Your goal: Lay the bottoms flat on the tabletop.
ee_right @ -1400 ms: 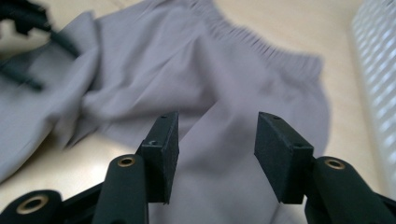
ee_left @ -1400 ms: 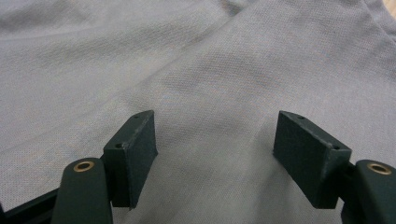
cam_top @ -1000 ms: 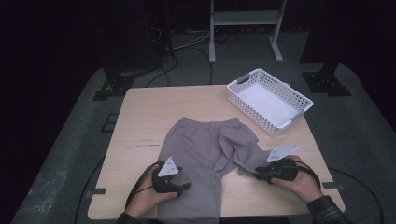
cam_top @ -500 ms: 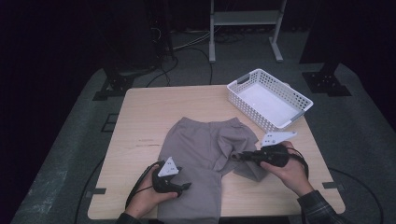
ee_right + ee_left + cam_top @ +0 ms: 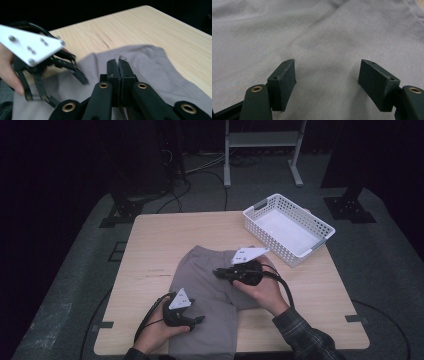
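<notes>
The right claw (image 5: pixel 119 65) is pinched tight on a slip of grey fabric, the edge of the grey shorts (image 5: pixel 210 285) poking up between its black pads, and it is carrying that edge up and across toward the middle of the garment; a second ago the same claw sat low at the shorts' right side near the tabletop's edge, and half a second ago it was partway over. Seen from the high view, the right claw (image 5: pixel 220 272) now hovers over the centre of the cloth, with the lifted leg folding over the rest. The left claw (image 5: pixel 327 82) stands partly open with nothing between its pads, resting just above or on the fabric, and it has not shifted, seemingly pinning the near left part of the shorts while the fold comes over; in the high view it sits on the garment's lower left (image 5: pixel 197 320). The shorts lie near the front middle of the wooden tabletop (image 5: pixel 165 245), their lower end hanging toward the person's edge. The white perforated basket (image 5: pixel 320 227) stands empty at the far right corner, well apart from the cloth, a likely destination once folding is finished.
</notes>
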